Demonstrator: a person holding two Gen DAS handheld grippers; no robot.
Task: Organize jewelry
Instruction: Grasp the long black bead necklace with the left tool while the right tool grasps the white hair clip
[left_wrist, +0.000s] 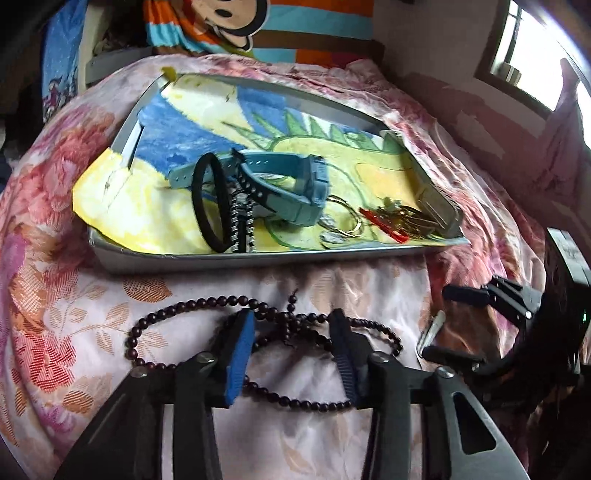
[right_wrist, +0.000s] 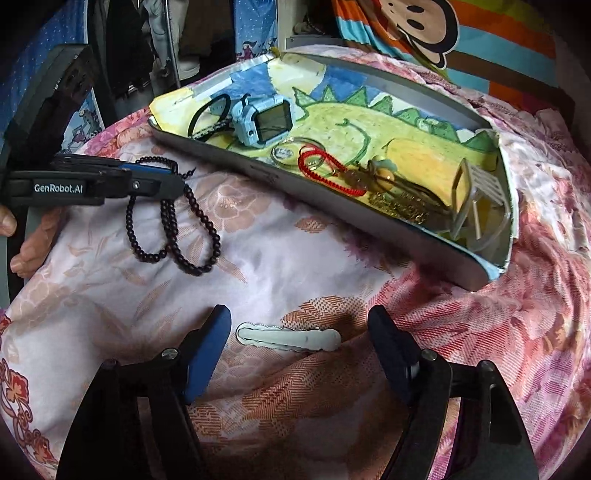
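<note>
Jewelry tray (right_wrist: 258, 171), watch (right_wrist: 264, 122) inside (keys (right_wrist: 399, 206) too)

White lettering reading "GenRobot.AI" stands on the black side of the left gripper (right_wrist: 177, 181), seen from the right wrist camera. Nothing else is legible.

Floral bedspread (left_wrist: 55, 206) in pink and orange, rumpled, covering the whole bed. Striped pillow (right_wrist: 491, 40) with a cartoon monkey face at the far end — orange, blue, brown bands. Window (left_wrist: 532, 55) bright at upper right. Hanging clothes (right_wrist: 125, 48) in a dark wardrobe — blue starry curtain (right_wrist: 255, 22) beside them.
</note>
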